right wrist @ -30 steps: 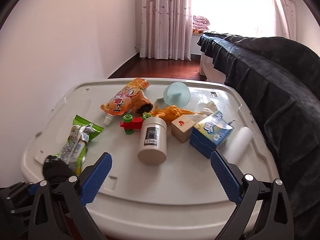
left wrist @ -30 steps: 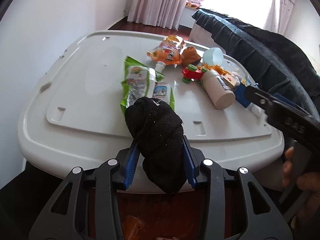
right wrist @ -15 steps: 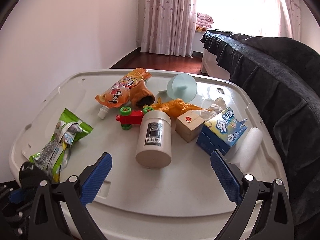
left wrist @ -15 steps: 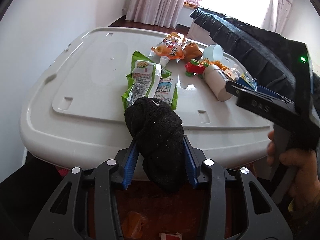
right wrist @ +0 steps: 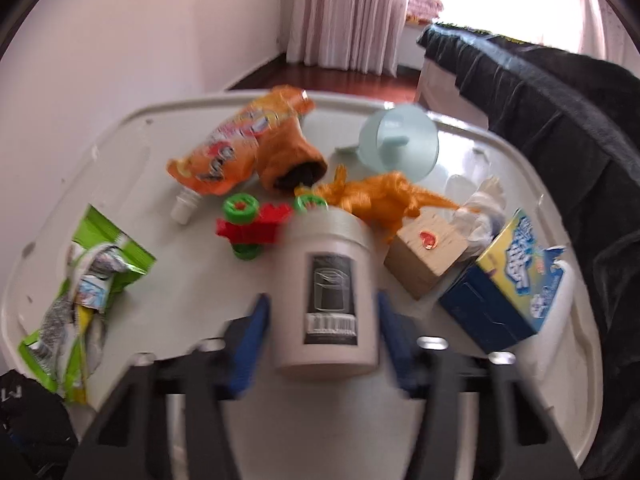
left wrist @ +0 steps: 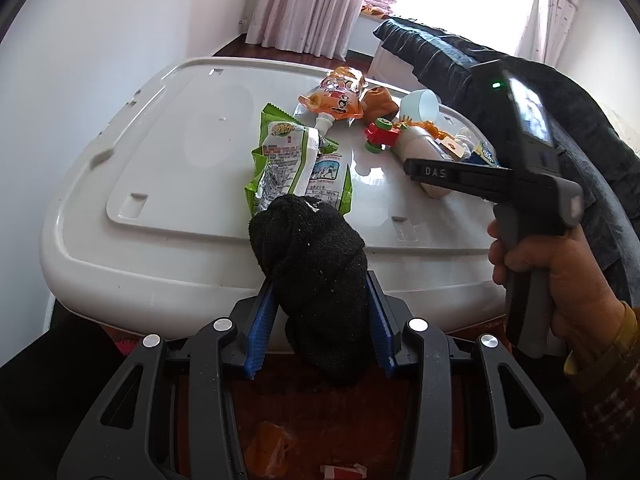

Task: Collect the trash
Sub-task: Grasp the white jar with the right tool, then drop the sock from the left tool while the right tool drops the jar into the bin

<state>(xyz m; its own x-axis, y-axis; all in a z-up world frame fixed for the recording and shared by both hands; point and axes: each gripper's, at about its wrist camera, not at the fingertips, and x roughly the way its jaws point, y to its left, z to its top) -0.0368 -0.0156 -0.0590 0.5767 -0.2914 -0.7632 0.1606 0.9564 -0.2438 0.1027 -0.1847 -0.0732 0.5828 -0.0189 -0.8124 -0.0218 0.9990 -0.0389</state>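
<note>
My left gripper is shut on a balled black sock, held just off the near edge of the white plastic lid. In the right wrist view a cream jar with a black label lies on the lid between the blue pads of my right gripper. Its jaws are closing, the pads stand close beside the jar's sides, and a thin gap still shows on the left. The picture is blurred. In the left wrist view a hand holds the right gripper over the jar.
A green snack wrapper, an orange pouch, a red and green toy, an orange toy figure, a wooden block, a blue box and a pale blue cup lie on the lid. Dark bedding borders the right side. An orange scrap lies below the sock.
My right gripper has moved forward and down to the jar, and its jaws have gone from wide open to narrow around it. The left gripper keeps the sock and has barely moved.
</note>
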